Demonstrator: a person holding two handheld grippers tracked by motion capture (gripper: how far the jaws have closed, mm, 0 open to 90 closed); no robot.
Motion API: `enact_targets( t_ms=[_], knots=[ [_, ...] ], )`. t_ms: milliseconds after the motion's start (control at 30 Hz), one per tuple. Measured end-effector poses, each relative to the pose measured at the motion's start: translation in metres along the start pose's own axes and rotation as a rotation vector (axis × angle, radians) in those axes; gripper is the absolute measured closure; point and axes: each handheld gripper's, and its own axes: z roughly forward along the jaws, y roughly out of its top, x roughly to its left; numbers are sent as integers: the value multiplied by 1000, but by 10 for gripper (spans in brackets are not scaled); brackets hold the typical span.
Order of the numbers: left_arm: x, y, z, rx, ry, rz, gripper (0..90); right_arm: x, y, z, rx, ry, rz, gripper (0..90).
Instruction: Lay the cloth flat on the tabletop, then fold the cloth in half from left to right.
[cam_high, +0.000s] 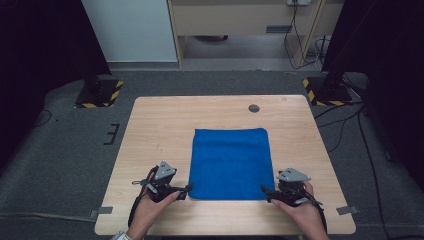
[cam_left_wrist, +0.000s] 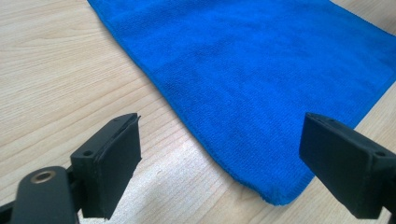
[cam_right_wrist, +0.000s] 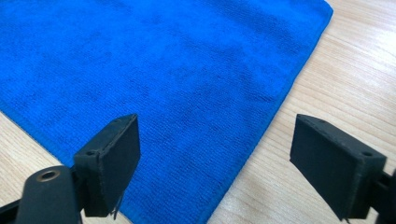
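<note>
**Both sets of jaws spread at the near corners of a blue cloth**

In the high view, a blue cloth (cam_high: 231, 163) lies flat on the wooden table (cam_high: 160, 125), occupying the centre of the frame, its edges roughly parallel to the table's. My left gripper (cam_high: 186, 189) sits at the lower left of the cloth, its tips just beside the near left corner; my right gripper (cam_high: 265, 190) mirrors it at the lower right, tips just beside the near right corner. My hands enter from the bottom edge of the frame.

In the left gripper view, the cloth (cam_left_wrist: 261, 79) fills the upper right, and its near corner points down toward the bottom centre, lying between my two black fingers (cam_left_wrist: 114, 163). The jaws stand wide apart and pinch nothing; the corner rests on the table (cam_left_wrist: 56, 79) untouched.

In the right gripper view, the cloth (cam_right_wrist: 163, 79) covers the upper left, its corner reaching the bottom centre of the frame between my fingers (cam_right_wrist: 112, 163). Here too the jaws are spread, with no pad pressing on the fabric. Bare table (cam_right_wrist: 345, 70) shows at the right.

A small dark round disc (cam_high: 254, 108) sits in the tabletop near the far edge, well apart from the cloth.
</note>
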Motion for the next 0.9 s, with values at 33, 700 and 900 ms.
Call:
enact_targets(
  t_ms=[33,700,900],
  knots=[
    [0,0,0,-1,0,0,112,0,1,0,-2,0,1,145],
    [32,1,-7,-48,135,-54,76,68,55,49,16,184,-81,275],
    [46,-3,-11,-54,176,-103,82,96,66,59,21,236,-122,410]
  ],
)
